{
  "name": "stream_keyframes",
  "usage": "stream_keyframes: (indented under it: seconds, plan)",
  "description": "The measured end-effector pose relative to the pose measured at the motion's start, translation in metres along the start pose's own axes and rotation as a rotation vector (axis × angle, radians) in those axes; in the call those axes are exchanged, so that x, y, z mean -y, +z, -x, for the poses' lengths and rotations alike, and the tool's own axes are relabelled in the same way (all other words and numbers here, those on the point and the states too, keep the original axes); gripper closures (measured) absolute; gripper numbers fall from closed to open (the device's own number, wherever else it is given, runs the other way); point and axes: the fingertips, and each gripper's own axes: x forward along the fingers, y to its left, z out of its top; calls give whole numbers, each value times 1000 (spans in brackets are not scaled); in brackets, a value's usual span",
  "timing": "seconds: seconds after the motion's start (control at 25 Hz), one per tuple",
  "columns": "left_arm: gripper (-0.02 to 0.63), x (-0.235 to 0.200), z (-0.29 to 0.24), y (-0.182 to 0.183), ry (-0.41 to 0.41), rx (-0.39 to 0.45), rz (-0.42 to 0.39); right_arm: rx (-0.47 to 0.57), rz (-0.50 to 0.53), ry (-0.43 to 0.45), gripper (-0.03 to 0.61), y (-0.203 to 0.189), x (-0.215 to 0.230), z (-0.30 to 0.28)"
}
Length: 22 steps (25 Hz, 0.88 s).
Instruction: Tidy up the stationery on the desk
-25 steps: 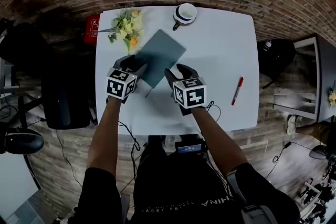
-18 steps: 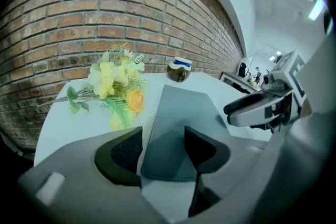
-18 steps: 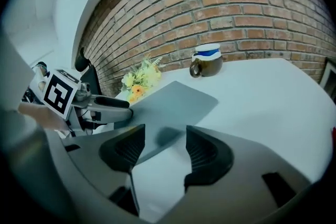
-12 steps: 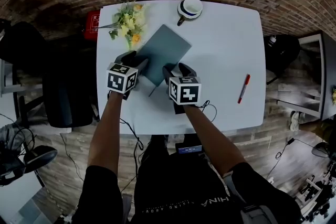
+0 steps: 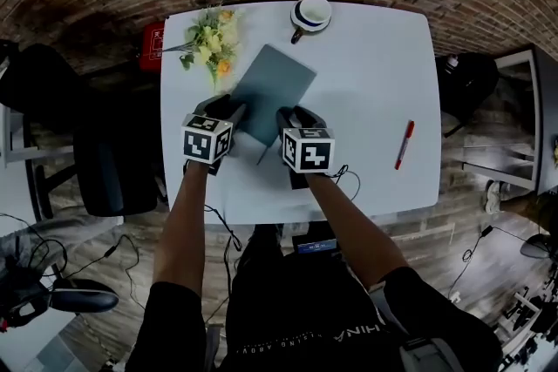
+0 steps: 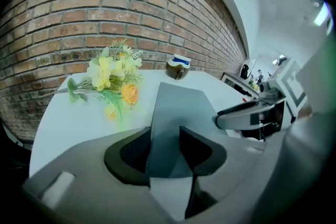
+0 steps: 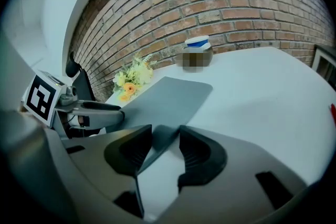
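A grey-teal notebook (image 5: pixel 271 90) lies slantwise over the middle of the white desk (image 5: pixel 366 83), its near end raised. My left gripper (image 5: pixel 232 111) is shut on the notebook's near left edge; in the left gripper view the cover (image 6: pixel 176 107) fills the gap between the jaws of the left gripper (image 6: pixel 165 149). My right gripper (image 5: pixel 289 119) is shut on the near right corner, and the notebook (image 7: pixel 165 97) runs away from the right gripper (image 7: pixel 164 147) toward the wall. A red pen (image 5: pixel 402 144) lies alone on the desk's right side.
Yellow artificial flowers (image 5: pixel 208 42) lie at the back left of the desk, close to the notebook's far left edge. A cup (image 5: pixel 310 15) stands at the back edge. A red object (image 5: pixel 153 45) sits left of the desk, a dark chair (image 5: pixel 109 161) beside it.
Both grippers have kept their hold on the notebook. The right gripper has drawn a little to the left, closer to the left one, and the notebook sits slightly farther from me.
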Motion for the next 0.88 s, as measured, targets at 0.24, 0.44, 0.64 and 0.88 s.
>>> stream_keyframes:
  seconds: [0.24, 0.44, 0.64, 0.88]
  plan:
    - [449, 23, 5, -13, 5, 12, 72, -8, 21, 29, 445, -5, 15, 13]
    - [463, 48, 9, -24, 31, 7, 109, -26, 31, 52, 460, -11, 31, 27]
    - [468, 80, 12, -36, 67, 12, 176, -46, 73, 73, 468, -20, 48, 42]
    - [476, 121, 15, -50, 73, 5, 233, -64, 144, 77, 479, -25, 69, 59]
